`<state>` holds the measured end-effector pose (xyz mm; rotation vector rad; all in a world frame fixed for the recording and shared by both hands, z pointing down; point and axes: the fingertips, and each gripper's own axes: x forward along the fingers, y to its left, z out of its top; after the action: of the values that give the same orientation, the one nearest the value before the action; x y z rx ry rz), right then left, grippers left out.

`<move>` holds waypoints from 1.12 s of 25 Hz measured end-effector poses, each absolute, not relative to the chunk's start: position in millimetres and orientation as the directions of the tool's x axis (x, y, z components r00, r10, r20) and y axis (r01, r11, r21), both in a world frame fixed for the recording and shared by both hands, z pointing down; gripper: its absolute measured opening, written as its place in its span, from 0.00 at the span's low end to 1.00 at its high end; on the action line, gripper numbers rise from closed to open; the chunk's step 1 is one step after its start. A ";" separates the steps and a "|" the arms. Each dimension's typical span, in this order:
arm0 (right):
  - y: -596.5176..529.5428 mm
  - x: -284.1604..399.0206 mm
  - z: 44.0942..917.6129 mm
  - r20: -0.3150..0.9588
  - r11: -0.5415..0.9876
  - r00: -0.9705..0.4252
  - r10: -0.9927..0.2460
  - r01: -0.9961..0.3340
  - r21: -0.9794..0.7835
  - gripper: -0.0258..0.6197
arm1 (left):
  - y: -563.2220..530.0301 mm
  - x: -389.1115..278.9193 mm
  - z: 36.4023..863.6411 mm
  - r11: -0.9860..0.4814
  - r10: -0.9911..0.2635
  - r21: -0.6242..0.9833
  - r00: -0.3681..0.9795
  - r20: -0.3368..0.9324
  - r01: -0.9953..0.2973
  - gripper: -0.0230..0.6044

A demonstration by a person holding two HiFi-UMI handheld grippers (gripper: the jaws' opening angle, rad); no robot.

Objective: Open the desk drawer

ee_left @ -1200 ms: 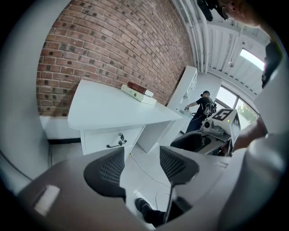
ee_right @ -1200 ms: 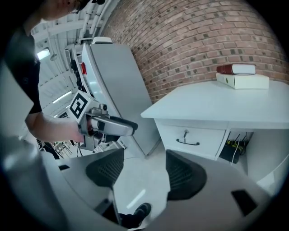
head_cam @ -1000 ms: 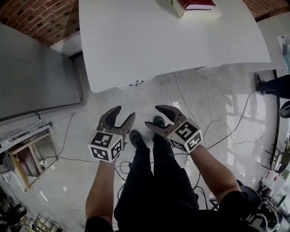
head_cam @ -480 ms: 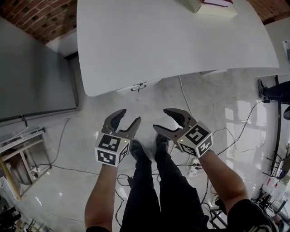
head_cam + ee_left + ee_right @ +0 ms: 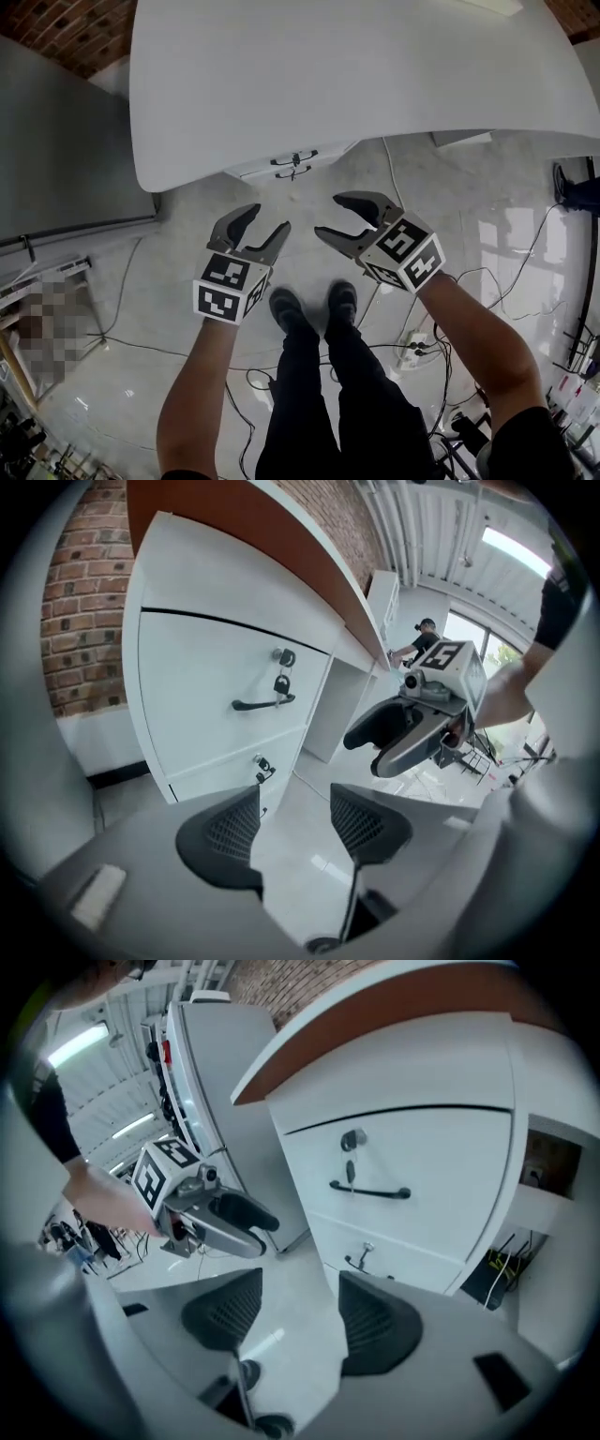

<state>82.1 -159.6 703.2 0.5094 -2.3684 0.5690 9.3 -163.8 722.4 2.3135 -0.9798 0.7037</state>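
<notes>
Pale glossy floor (image 5: pixel 159 300) strewn with loose cables (image 5: pixel 122 342) spreads beneath a white desk (image 5: pixel 356 75), with a brick wall (image 5: pixel 47 23) behind it. Under the desk's near edge are two drawers. The upper drawer (image 5: pixel 206 686) has a dark bar handle (image 5: pixel 262 703) and what looks like a key (image 5: pixel 281 682) hanging from its lock. The lower drawer (image 5: pixel 216 766) sits just below it. Both fronts lie flush and closed.

The person's bare left forearm (image 5: pixel 197 394) and right forearm (image 5: pixel 478 337) reach forward on either side of the legs (image 5: pixel 319 394). They hold the two grippers side by side, slanted down toward the drawer fronts with the marker cubes facing up. The left gripper (image 5: pixel 267 221) has its jaws spread wide, with only floor between them. The right gripper (image 5: pixel 330 216) also has its jaws apart, though they are closing, and nothing lies between them. Both grippers hang clear of the handle and touch neither drawer.
</notes>
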 end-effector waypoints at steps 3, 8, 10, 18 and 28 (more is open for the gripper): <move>-165.4 79.8 726.3 0.698 0.861 -0.693 -0.182 -0.456 -0.227 0.45 | -169.1 6.6 739.5 -0.641 -0.462 0.204 0.584 0.668 -0.740 0.43; -183.2 74.0 753.3 0.721 0.867 -0.669 -0.183 -0.455 -0.202 0.44 | -178.0 8.2 765.8 -0.709 -0.413 0.122 0.550 0.726 -0.694 0.43; -193.5 69.7 761.9 0.714 0.852 -0.670 -0.203 -0.480 -0.208 0.43 | -183.5 12.3 771.8 -0.725 -0.402 0.103 0.539 0.741 -0.682 0.43; -237.2 51.2 807.7 0.758 0.878 -0.605 -0.243 -0.470 -0.093 0.41 | -198.4 12.6 757.7 -0.614 -0.479 0.206 0.567 0.670 -0.762 0.42; -261.2 39.4 860.2 0.848 0.928 -0.466 -0.253 -0.365 0.076 0.35 | -191.6 -3.8 755.5 -0.438 -0.574 0.345 0.554 0.603 -0.830 0.40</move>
<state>39.4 -261.2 860.2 0.4406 -2.0802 0.1417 -3.8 -191.6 755.5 2.1692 -1.1239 0.5354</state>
